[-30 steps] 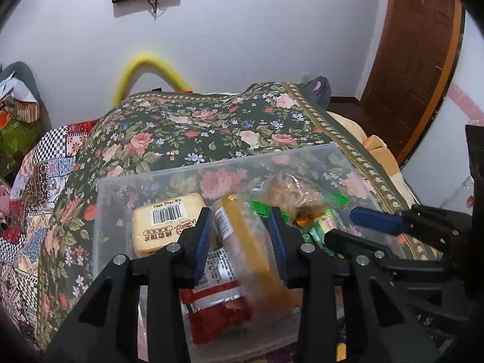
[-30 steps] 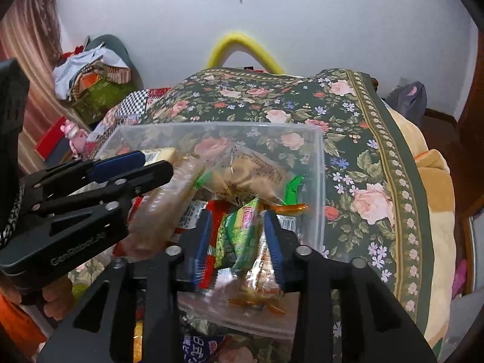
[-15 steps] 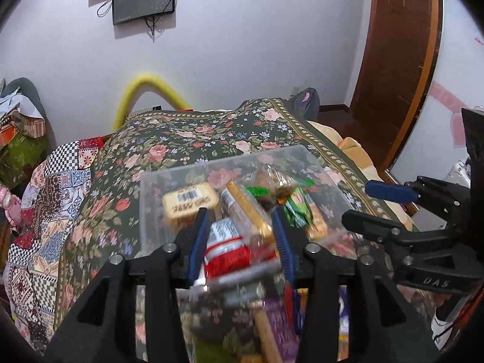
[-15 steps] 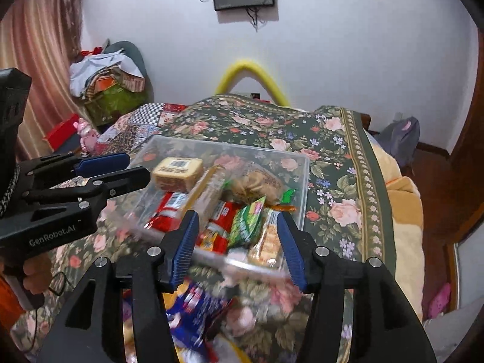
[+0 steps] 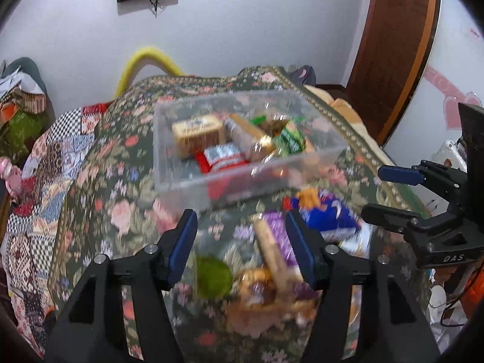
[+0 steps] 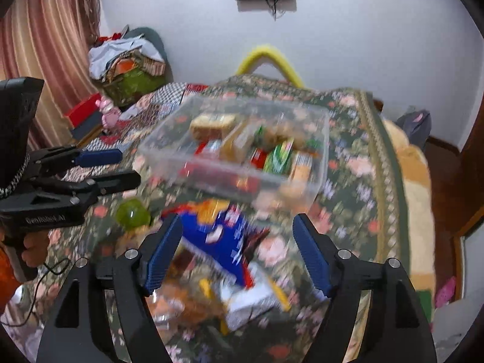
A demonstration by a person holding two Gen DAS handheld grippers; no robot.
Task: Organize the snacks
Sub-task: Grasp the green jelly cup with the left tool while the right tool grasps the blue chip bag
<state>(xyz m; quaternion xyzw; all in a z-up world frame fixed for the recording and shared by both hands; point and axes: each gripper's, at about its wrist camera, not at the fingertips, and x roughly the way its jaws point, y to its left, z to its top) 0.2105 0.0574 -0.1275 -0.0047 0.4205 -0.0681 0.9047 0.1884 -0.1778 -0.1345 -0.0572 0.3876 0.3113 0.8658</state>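
Note:
A clear plastic bin (image 5: pixel 242 181) (image 6: pixel 317 139) stands on the floral blanket and holds several snacks, among them a yellow box (image 5: pixel 196 133), a red pack (image 5: pixel 220 158) and a green pack (image 6: pixel 278 157). My left gripper (image 5: pixel 242 242) (image 6: pixel 127 168) hovers short of the bin, its jaws opening with nothing pressed between them; a purple packet (image 5: pixel 278 242) and a green round sweet (image 5: pixel 211 275) lie on the blanket below. My right gripper (image 6: pixel 236 233) (image 5: pixel 375 192) is also opening and holds nothing, above a blue packet (image 6: pixel 217 233) (image 5: pixel 326 214).
More loose, blurred snacks lie on the near blanket (image 6: pixel 357 187). A yellow foam arch (image 5: pixel 145 57) rises behind the bed. A wooden door (image 5: pixel 393 45) is at the right, a heap of clothes (image 6: pixel 127 63) at the left. A hand (image 6: pixel 33 245) holds the left gripper.
Both grippers let go of the snacks they held inside the bin and drew back toward the near side. Their jaws have widened and the loose snacks have come into view.

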